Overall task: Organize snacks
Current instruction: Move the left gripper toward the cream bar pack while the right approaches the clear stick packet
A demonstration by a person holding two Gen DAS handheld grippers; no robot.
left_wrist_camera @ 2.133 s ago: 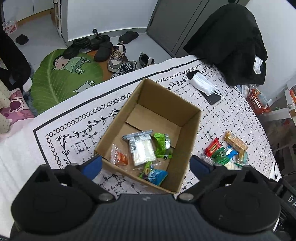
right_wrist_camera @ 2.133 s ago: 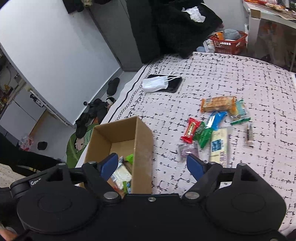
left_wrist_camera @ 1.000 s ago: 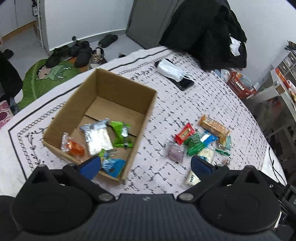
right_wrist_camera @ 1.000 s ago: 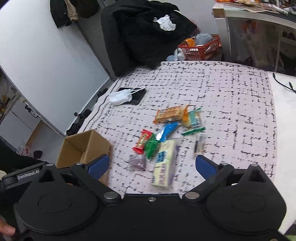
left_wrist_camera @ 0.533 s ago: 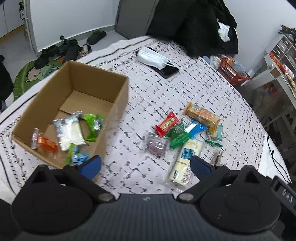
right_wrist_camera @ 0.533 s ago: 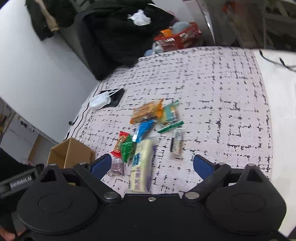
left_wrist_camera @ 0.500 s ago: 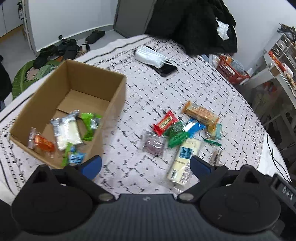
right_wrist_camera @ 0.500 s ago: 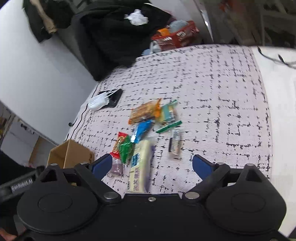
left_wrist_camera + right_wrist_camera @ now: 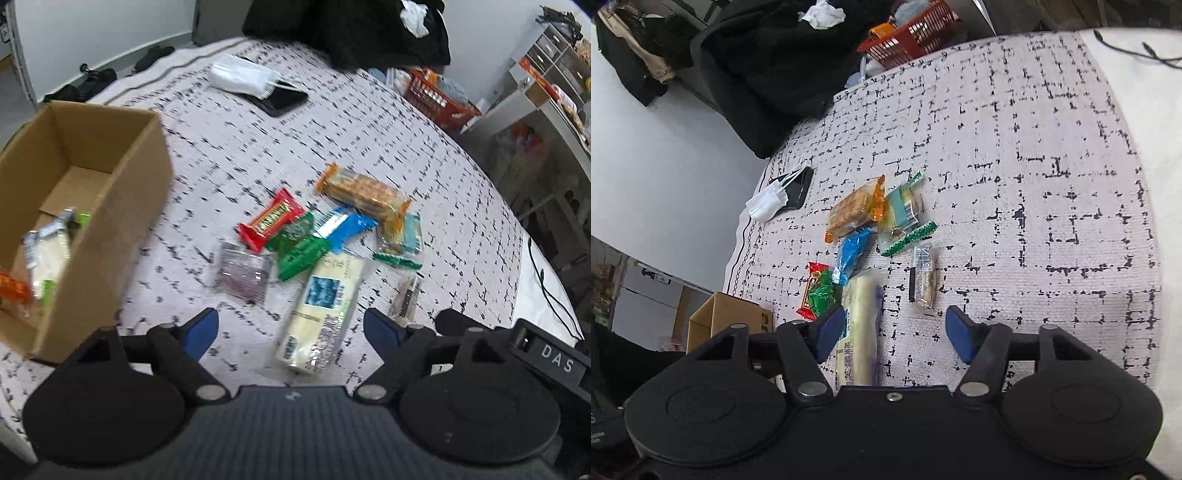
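On the patterned bedspread (image 9: pixel 424 155), a loose heap of snacks lies to the right of the cardboard box (image 9: pixel 122 221). Nearest the left gripper (image 9: pixel 290 328) is a long pale cracker pack (image 9: pixel 325 306), lying between its blue fingertips (image 9: pixel 201 328); the jaws stand wide apart and grip nothing. Beyond it sit a green wrapper (image 9: pixel 299 251), a red candy bar (image 9: pixel 271 223), a blue packet (image 9: pixel 343 225) and an orange biscuit pack (image 9: pixel 364 192), overlapping one another. A clear purplish pouch (image 9: pixel 242 275) lies just left of the green wrapper. Inside the box rest a white packet (image 9: pixel 48 251) and an orange one (image 9: pixel 13 290).

From the right wrist view, the right gripper (image 9: pixel 894 332) hovers over the near end of the same cracker pack, jaws spread wide and empty, with a small dark-and-clear sachet (image 9: pixel 923 280) just beyond. Far left, a face mask (image 9: pixel 242 77) lies over a black phone (image 9: pixel 284 101).
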